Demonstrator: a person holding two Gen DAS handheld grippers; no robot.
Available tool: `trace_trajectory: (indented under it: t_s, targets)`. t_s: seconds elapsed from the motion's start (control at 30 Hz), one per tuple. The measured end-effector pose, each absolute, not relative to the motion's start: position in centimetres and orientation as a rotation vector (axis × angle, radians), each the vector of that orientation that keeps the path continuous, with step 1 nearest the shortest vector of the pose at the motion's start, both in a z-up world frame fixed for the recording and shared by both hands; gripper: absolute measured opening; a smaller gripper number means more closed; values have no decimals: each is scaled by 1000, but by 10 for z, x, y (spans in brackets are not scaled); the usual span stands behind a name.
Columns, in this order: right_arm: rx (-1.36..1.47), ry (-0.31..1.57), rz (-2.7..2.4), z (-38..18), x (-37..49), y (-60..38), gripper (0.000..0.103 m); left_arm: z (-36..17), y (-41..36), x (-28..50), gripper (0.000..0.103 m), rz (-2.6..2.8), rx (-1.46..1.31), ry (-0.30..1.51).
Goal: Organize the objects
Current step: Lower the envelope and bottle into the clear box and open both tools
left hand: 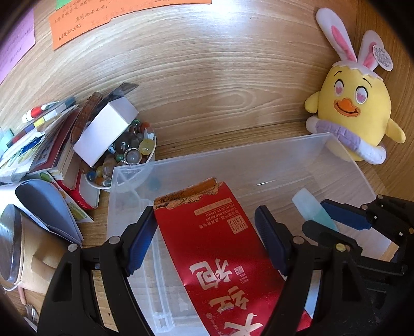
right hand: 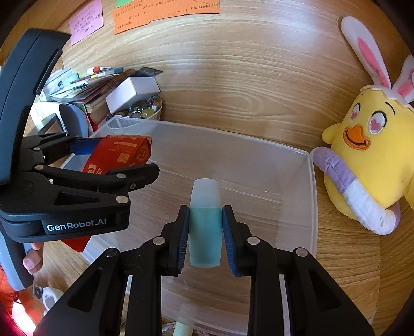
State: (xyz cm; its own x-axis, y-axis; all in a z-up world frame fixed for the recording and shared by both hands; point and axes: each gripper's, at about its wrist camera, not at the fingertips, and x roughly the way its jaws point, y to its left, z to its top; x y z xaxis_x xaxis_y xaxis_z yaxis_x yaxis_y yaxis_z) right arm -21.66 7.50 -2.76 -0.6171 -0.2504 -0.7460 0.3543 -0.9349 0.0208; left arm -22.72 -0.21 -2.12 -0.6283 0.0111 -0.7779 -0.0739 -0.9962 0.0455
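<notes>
My left gripper [left hand: 207, 232] is shut on a red tea packet with gold print [left hand: 217, 245], held tilted over the left part of a clear plastic bin [left hand: 233, 152]. The right wrist view shows the same packet [right hand: 121, 152] in the left gripper [right hand: 116, 157] above the bin's left end. My right gripper [right hand: 205, 232] is shut on a small teal bottle with a frosted cap [right hand: 205, 206], cap pointing away, over the middle of the bin [right hand: 310, 193]. In the left wrist view that bottle [left hand: 308, 204] and the right gripper [left hand: 317, 214] appear at the right.
A yellow plush chick with rabbit ears [left hand: 357, 116] leans by the bin's far right corner. Left of the bin are a bowl of marbles [left hand: 124, 155], a white box [left hand: 106, 129], stacked books [left hand: 51, 144] and a lidded cup [left hand: 15, 245]. Orange notes [left hand: 103, 18] lie at the back.
</notes>
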Motion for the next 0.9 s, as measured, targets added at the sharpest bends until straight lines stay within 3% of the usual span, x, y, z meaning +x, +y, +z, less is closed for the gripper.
trace_trajectory:
  t_s: [0.23, 0.53, 0.9]
  targets:
    - [1164, 168, -2549, -32, -218, 75, 23, -24, 6, -223, 81, 2801, -1317, 186]
    - [1138, 126, -2564, -22, -215, 83, 39, -8, -8, -210, 86, 2814, -1285, 125]
    - [988, 136, -2646, 13, -178, 97, 71, 26, -22, -163, 99, 2900, -1142, 136]
